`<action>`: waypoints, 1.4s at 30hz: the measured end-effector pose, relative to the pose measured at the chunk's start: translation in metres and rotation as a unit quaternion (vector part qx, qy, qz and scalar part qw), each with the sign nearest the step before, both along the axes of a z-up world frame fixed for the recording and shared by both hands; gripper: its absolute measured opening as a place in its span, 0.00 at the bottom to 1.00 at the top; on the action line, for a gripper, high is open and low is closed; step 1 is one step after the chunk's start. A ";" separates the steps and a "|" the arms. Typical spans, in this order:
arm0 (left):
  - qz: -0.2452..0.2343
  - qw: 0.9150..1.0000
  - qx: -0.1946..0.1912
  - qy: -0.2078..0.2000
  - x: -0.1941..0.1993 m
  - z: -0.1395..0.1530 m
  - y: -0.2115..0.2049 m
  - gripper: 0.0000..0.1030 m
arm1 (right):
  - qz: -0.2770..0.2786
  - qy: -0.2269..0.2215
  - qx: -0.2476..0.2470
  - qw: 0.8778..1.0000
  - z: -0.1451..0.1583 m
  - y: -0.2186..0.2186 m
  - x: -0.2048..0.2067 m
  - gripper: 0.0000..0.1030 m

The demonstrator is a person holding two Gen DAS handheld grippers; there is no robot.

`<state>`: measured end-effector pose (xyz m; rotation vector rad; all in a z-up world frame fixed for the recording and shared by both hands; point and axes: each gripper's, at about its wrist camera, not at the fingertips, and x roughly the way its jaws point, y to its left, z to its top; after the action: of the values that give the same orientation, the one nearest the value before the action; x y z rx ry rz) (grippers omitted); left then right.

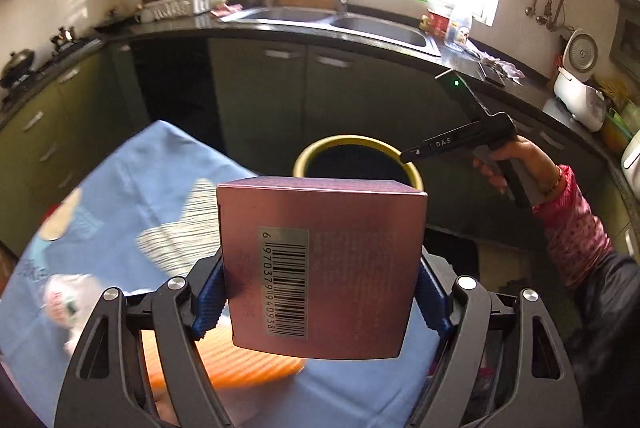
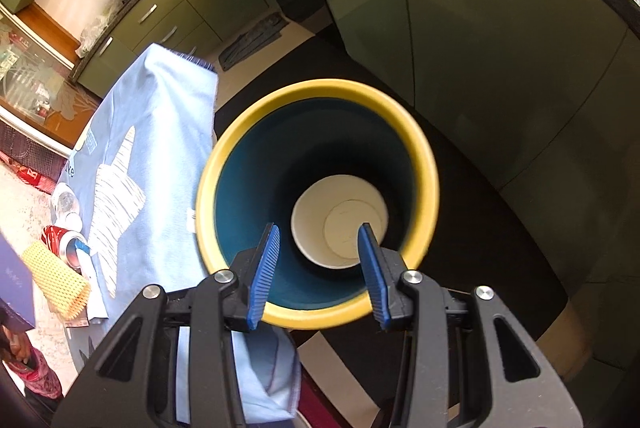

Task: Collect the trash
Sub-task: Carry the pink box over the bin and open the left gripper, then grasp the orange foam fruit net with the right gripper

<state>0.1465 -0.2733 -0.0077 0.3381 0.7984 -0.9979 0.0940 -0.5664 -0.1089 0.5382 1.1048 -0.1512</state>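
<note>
The left gripper (image 1: 320, 288) is clamping a pink box (image 1: 324, 268) between its pads, holding it just short of the yellow-rimmed bin (image 1: 356, 158) at 12 o'clock. The right gripper (image 2: 318, 268) is hanging over the bin mouth with its jaws spread and nothing held, and a white paper cup (image 2: 340, 222) is already lying at the bottom. A red can (image 2: 64, 242), a yellow mesh sleeve (image 2: 56, 276) and other litter at 9 o'clock on the cloth-covered tabletop (image 2: 160, 132) are awaiting collection, so the task appears partly complete.

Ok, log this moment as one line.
left claw: shut on pink box | right claw: open above bin | paper cup in bin
</note>
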 end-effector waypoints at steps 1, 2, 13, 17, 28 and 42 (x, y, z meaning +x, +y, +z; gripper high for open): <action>-0.002 1.000 0.003 0.009 0.000 -0.005 -0.013 0.75 | 0.000 -0.001 0.000 1.000 -0.001 -0.004 -0.002 0.38; -0.001 1.000 0.009 0.019 0.003 -0.013 -0.032 0.75 | 0.000 -0.002 0.000 1.000 -0.002 -0.006 -0.005 0.38; 0.013 0.997 0.066 0.038 0.037 -0.087 -0.188 0.75 | -0.011 -0.012 0.005 1.000 -0.009 -0.030 -0.026 0.38; 0.032 0.994 0.090 0.046 0.050 -0.109 -0.217 0.76 | -0.016 -0.012 0.005 1.000 -0.009 -0.033 -0.030 0.41; 0.061 0.996 0.029 0.055 0.031 -0.056 -0.142 0.87 | 0.000 -0.010 -0.005 1.000 -0.004 -0.017 -0.024 0.43; 0.196 0.980 -0.027 -0.034 -0.023 -0.002 0.072 0.93 | 0.092 -0.011 -0.021 0.995 0.007 0.061 0.002 0.44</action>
<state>0.1238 -0.2015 -0.0099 0.1575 0.7376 -0.6334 0.0961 -0.5054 -0.1023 0.3973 1.1209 -0.0085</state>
